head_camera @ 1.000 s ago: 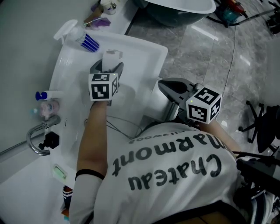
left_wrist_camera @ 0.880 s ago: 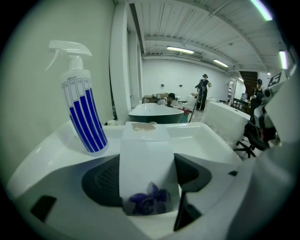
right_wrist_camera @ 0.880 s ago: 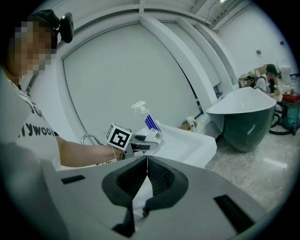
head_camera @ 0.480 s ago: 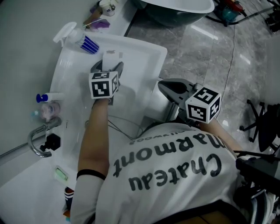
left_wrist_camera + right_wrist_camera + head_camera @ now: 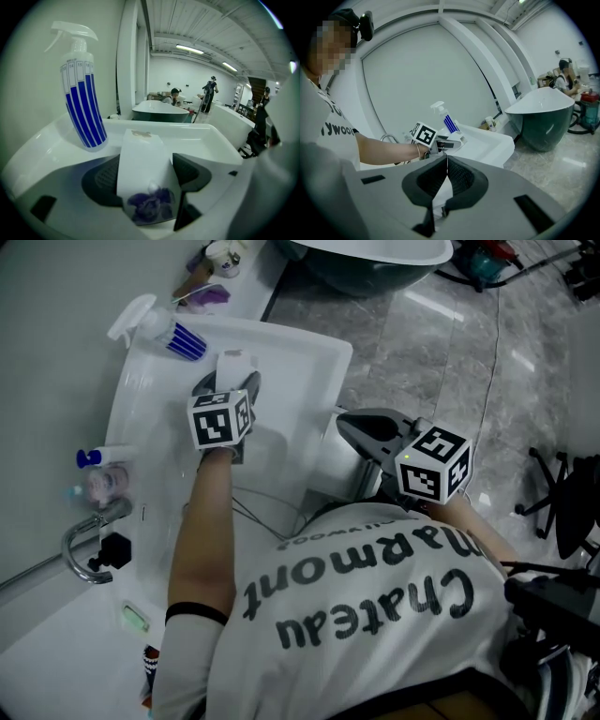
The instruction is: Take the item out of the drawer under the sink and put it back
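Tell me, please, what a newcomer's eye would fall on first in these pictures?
First comes the left gripper, its jaws closed on a flat white packet with a purple print, above the white rectangular sink. Next is the spray bottle with blue stripes, upright on the sink's rim by the wall. The right gripper hangs beside the sink, jaws shut and empty.

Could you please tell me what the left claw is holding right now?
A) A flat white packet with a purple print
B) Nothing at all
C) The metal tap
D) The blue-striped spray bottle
A: in the left gripper view, the flat white packet with a purple print is clamped in the left claw, while the blue-striped spray bottle stands apart behind it.
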